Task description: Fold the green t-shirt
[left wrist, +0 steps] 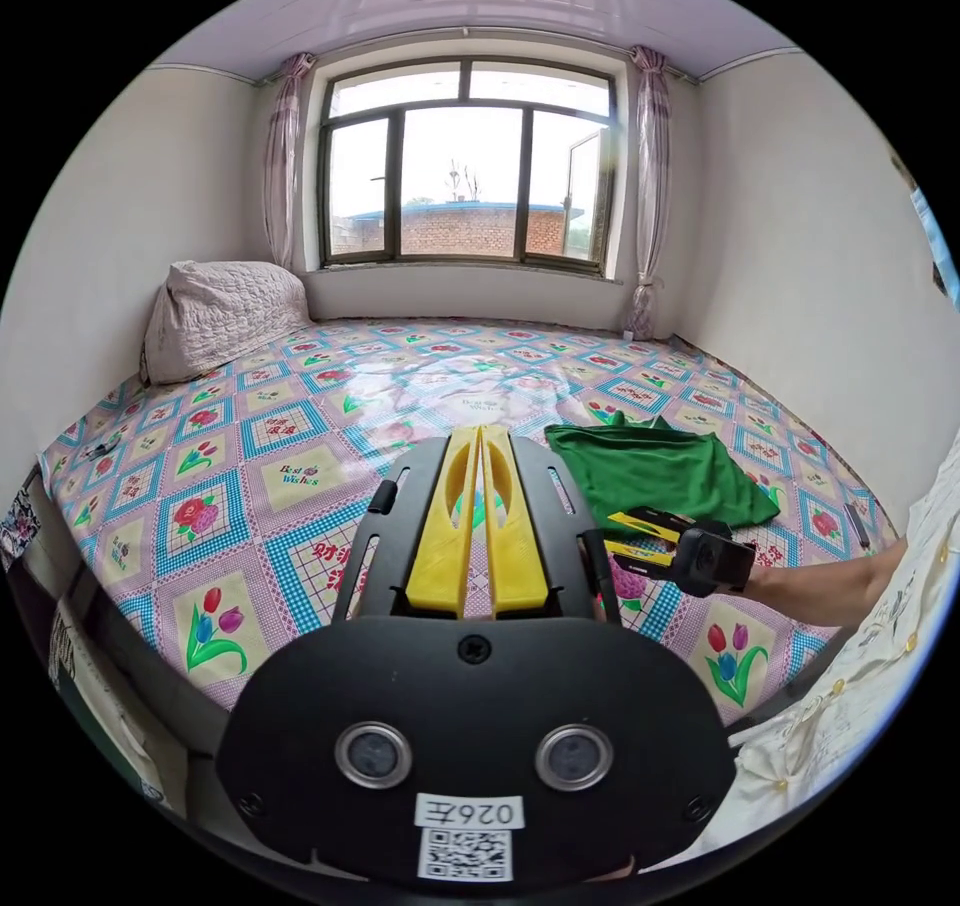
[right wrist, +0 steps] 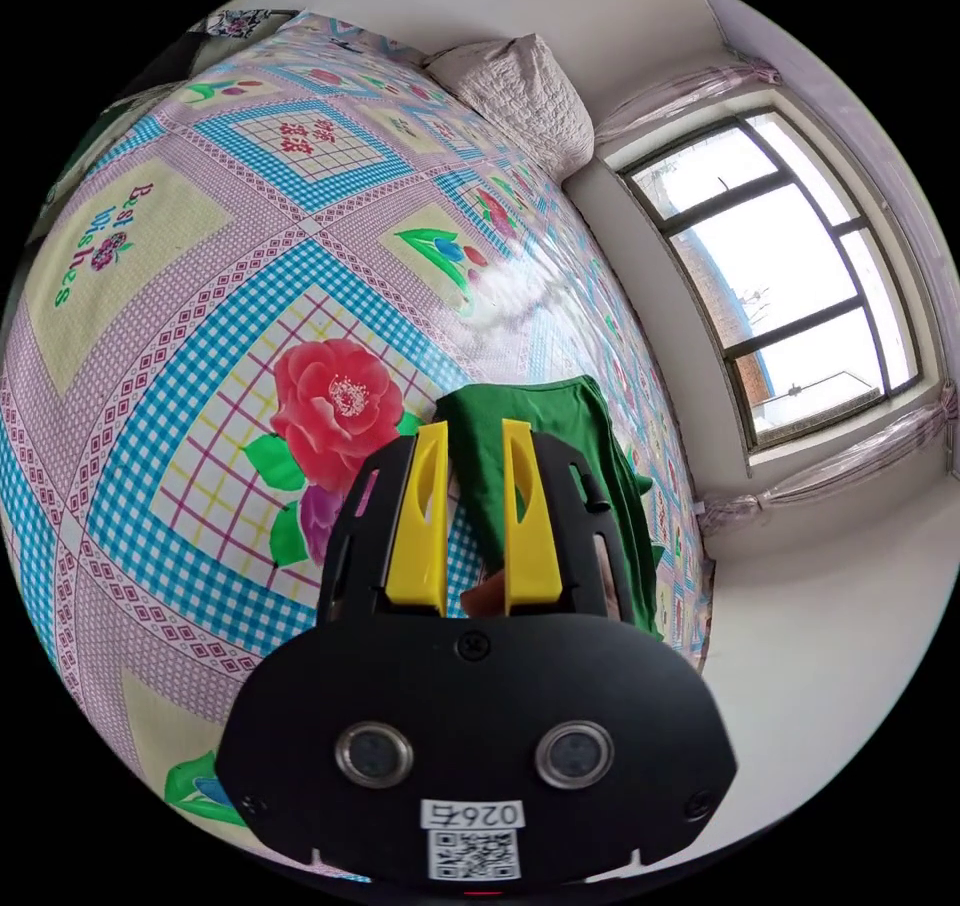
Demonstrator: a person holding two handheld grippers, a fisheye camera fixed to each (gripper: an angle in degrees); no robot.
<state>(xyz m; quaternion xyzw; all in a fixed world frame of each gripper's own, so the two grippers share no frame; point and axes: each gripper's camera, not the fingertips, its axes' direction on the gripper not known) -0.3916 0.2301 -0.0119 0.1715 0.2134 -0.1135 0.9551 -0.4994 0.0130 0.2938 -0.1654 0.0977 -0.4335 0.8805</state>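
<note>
Green t-shirt (left wrist: 655, 471) is already bunched into a rough folded slab on the bed (left wrist: 250, 466), sitting on the right side of that flowery sheet and about halfway out toward the window (left wrist: 465, 161). Its long axis looks like it runs from the near-right edge of the bed out toward the far left, with a lumpy bit at the far end.

The right gripper (right wrist: 474, 506) is the closer one by a lot. Its yellow fingers (right wrist: 527, 516) are a moderate gap apart, holding nothing, hovering just short of the shirt's near corner, so the cloth lies straight ahead and a bit right of them. In the left gripper view you can see it (left wrist: 640, 538) coming in from the right on the person's arm (left wrist: 830, 586).

The left gripper (left wrist: 480, 511) sits well to the left of the shirt with its fingers (left wrist: 445, 526) pressed nearly together, empty. Best guess: next grab happens at that near edge, right side first.
</note>
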